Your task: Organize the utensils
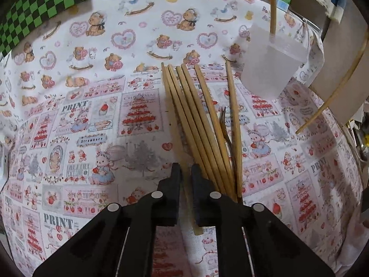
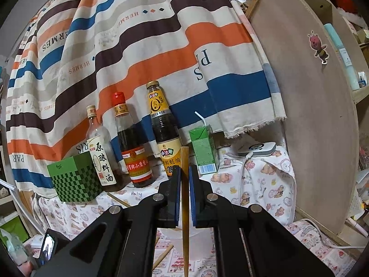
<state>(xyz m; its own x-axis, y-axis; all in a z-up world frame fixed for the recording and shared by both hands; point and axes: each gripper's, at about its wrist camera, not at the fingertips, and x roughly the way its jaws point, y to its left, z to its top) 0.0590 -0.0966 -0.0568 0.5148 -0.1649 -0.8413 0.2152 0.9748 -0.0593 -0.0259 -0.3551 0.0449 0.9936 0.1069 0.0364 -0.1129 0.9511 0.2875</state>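
On the printed tablecloth (image 1: pixel 92 120), a fan of bare wooden chopsticks (image 1: pixel 196 124) lay near a translucent plastic cup (image 1: pixel 269 64). The left gripper (image 1: pixel 186 173) seemed clamped on one stick at the fan's edge; the right gripper (image 2: pixel 184 173) gripped another chopstick (image 2: pixel 185 198) upright. Gathering was under way; next probably came lifting toward the cup.
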